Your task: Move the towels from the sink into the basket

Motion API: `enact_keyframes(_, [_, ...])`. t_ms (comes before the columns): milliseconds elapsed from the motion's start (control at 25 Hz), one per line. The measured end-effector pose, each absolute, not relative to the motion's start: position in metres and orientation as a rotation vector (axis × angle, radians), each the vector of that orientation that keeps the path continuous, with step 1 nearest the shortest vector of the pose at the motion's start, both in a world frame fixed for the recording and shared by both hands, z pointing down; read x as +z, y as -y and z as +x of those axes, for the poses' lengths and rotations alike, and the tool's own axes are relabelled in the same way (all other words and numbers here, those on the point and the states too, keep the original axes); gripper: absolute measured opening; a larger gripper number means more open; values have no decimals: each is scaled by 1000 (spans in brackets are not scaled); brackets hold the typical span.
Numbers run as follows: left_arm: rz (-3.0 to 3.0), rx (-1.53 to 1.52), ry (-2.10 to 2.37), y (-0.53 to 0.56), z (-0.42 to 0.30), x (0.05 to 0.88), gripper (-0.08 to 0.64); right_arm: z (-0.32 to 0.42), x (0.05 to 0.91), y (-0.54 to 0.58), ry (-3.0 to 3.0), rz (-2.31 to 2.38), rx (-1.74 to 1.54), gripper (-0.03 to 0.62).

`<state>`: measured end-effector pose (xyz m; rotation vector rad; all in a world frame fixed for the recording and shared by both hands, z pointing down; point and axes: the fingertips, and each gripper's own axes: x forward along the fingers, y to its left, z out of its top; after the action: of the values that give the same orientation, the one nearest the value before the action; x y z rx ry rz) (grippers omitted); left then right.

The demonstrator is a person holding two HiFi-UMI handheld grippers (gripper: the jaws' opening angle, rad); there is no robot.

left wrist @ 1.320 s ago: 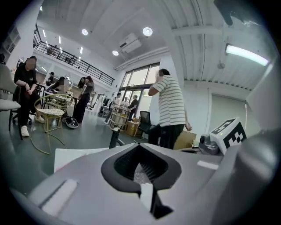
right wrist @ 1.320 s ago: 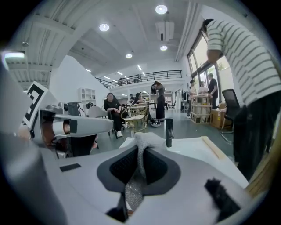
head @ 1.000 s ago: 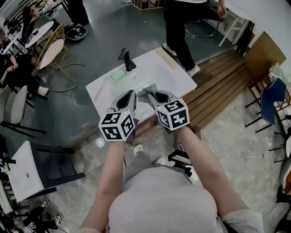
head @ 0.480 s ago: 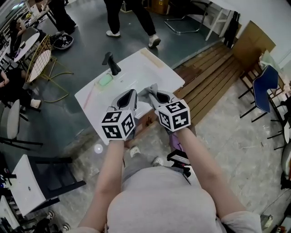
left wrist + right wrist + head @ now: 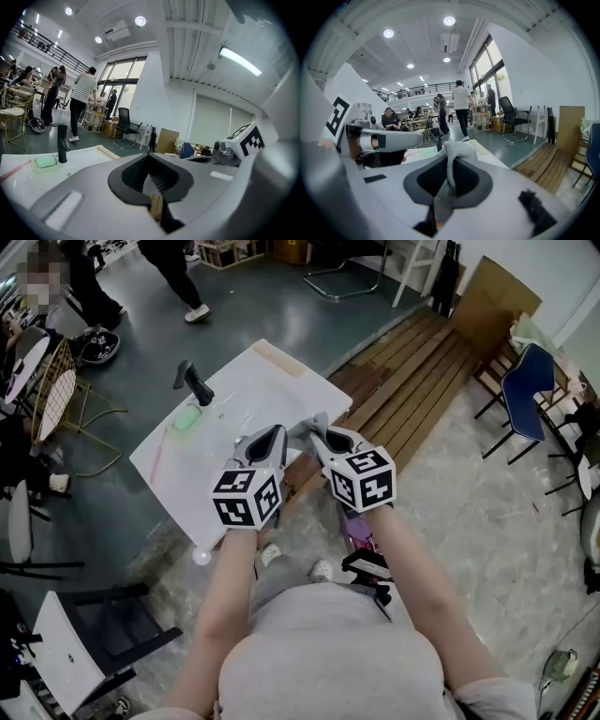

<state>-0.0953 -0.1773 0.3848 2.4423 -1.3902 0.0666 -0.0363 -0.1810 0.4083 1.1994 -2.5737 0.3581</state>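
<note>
My right gripper [image 5: 319, 433] [image 5: 449, 158] is shut on a small grey towel [image 5: 304, 427] [image 5: 451, 154], which sticks up between its pads and hangs down behind them. It is held over the near right edge of the white sink [image 5: 246, 390]. Just to its left, my left gripper [image 5: 273, 433] [image 5: 148, 155] has its jaws closed tip to tip with nothing between them. The sink carries a black faucet [image 5: 192, 382] [image 5: 61, 143] and a green soap bar [image 5: 186, 417] [image 5: 46, 161]. No basket shows in any view.
A wooden slatted platform [image 5: 412, 371] lies right of the sink. A blue chair [image 5: 521, 392] stands at the far right and a gold wire chair [image 5: 47, 381] at the far left. People [image 5: 461, 108] stand at the back of the room.
Both grippers have shifted together to the right, from over the basin to its near right edge, with the towel still in the right one. A person behind the sink has walked off left.
</note>
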Motion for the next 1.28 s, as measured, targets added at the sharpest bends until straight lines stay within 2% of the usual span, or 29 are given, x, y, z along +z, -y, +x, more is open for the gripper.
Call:
enact_keyframes(640, [2553, 121, 1120, 184, 5, 398, 5, 64, 422, 177, 2435, 1440, 425, 44])
enact_keyframes(1280, [2645, 183, 910, 175, 62, 405, 5, 120, 426, 162, 2340, 1634, 469, 44])
